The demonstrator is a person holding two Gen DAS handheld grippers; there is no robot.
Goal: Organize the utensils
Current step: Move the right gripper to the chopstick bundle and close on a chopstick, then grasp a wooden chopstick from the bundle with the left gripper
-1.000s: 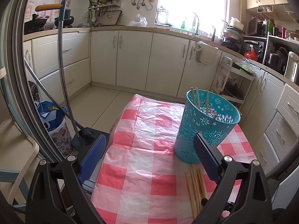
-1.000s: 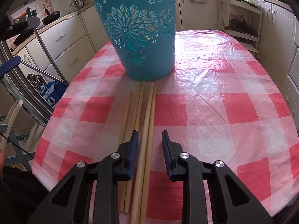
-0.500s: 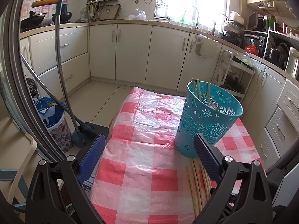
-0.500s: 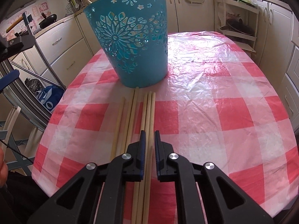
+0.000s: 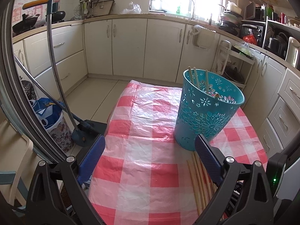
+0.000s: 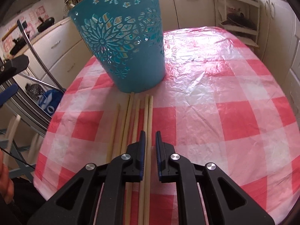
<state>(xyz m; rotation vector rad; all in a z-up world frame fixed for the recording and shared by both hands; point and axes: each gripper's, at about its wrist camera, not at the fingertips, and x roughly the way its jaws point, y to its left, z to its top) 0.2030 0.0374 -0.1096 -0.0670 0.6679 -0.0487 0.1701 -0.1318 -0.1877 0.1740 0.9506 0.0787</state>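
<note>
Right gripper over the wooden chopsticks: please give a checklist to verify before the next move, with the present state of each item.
1. Right gripper lined up over the row of pale wooden chopsticks on the table: ok.
2. Only one stick between its blue pads: cannot tell; two sticks lie close together in the narrow gap.
3. Jaws closed on a stick: not ok, a gap shows.
4. Teal perforated plastic basket upright, just beyond the stick tips: ok.
5. Room in the basket: ok; few sticks stand inside.
6. Left gripper, wide open and holding nothing, out of the way: ok.
</note>
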